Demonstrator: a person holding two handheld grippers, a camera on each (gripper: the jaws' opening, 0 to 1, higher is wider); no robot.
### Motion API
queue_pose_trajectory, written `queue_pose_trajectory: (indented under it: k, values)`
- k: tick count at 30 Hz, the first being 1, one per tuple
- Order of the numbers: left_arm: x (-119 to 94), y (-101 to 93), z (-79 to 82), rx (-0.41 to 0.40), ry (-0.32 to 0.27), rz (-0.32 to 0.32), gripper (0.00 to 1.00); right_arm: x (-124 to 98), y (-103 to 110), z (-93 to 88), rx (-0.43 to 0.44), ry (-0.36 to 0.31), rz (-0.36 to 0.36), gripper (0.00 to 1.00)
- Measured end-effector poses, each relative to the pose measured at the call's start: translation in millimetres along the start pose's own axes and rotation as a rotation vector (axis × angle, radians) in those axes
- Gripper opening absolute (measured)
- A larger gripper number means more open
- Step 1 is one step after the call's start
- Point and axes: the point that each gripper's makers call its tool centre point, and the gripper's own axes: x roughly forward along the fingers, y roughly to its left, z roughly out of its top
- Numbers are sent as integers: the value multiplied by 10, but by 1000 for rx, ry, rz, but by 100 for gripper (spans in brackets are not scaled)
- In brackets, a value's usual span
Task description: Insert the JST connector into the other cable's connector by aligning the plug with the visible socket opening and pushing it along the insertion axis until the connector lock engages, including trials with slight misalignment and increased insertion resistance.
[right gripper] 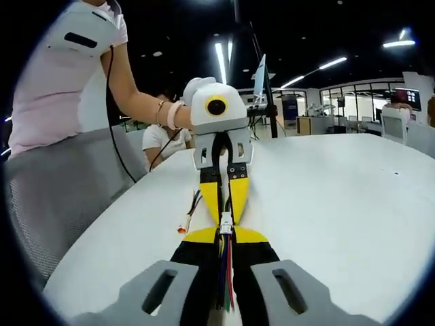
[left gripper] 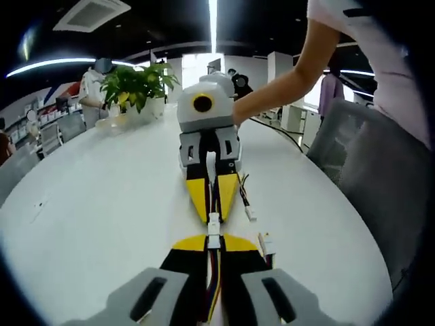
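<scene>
My left gripper [left gripper: 214, 240] is shut on a cable of coloured wires [left gripper: 215, 288] that ends in a white JST connector [left gripper: 214, 227]. Facing it tip to tip, my right gripper [left gripper: 214, 214] is held by a person's hand. In the right gripper view, my right gripper [right gripper: 226, 235] is shut on red, green and blue wires [right gripper: 226, 278], with a white connector [right gripper: 226, 223] at its tips against the left gripper [right gripper: 225, 214]. The two connectors meet between the yellow tips. Whether they are locked I cannot tell.
The white table [left gripper: 102, 197] curves away under both grippers. Loose connector ends [left gripper: 266, 243] [right gripper: 183, 229] dangle beside the jaws. A potted plant [left gripper: 139, 85] stands at the far end, a grey mesh chair [right gripper: 61, 197] at the table's edge.
</scene>
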Motion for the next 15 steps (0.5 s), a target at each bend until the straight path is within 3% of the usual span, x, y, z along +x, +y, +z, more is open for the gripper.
queue_pose_trajectory:
  k: [15]
  values:
    - [-23,52,-76,22,28,6,0,5,-29,-53,0,36,-10,4]
